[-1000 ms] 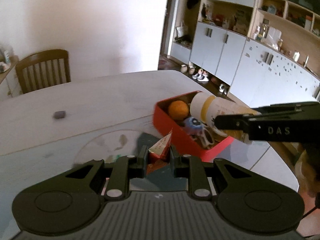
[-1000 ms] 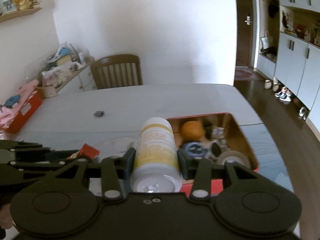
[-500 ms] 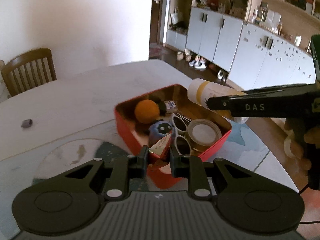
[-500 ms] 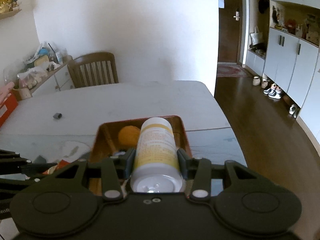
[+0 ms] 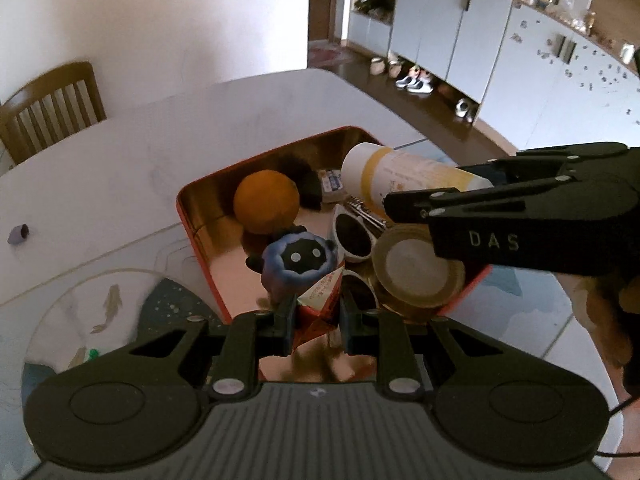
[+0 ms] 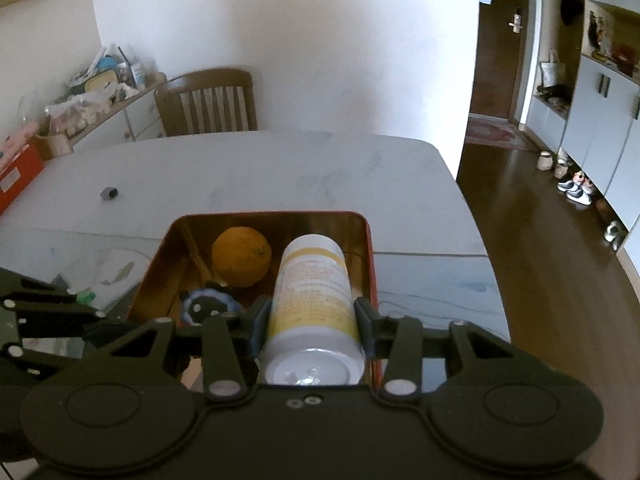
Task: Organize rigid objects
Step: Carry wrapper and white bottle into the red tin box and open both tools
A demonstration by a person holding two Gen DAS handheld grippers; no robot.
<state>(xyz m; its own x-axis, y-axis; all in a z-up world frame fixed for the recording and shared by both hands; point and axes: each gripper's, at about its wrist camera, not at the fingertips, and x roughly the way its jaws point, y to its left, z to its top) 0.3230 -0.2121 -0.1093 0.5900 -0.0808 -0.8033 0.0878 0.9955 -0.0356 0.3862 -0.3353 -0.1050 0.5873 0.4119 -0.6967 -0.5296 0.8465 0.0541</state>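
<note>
A red tin box (image 5: pixel 202 248) (image 6: pixel 152 268) stands on the table, holding an orange (image 5: pixel 266 202) (image 6: pixel 241 257), a blue plush toy (image 5: pixel 298 266) (image 6: pixel 210 306), white sunglasses (image 5: pixel 354 236) and a tape roll (image 5: pixel 418 268). My left gripper (image 5: pixel 315 312) is shut on a small red carton (image 5: pixel 320 300), over the box's near edge. My right gripper (image 6: pixel 313 316) is shut on a white and yellow bottle (image 6: pixel 310 300) (image 5: pixel 400 178), held above the box's right side.
A small dark object (image 5: pixel 18 234) (image 6: pixel 109 193) lies on the white table. A wooden chair (image 6: pixel 208 104) stands at the far side. A round glass mat (image 5: pixel 104 308) lies left of the box. The table edge drops to the floor on the right.
Both grippers moved over the red box. The carton now hangs over the box's near edge, and the bottle has come down lower above the box's right side.
</note>
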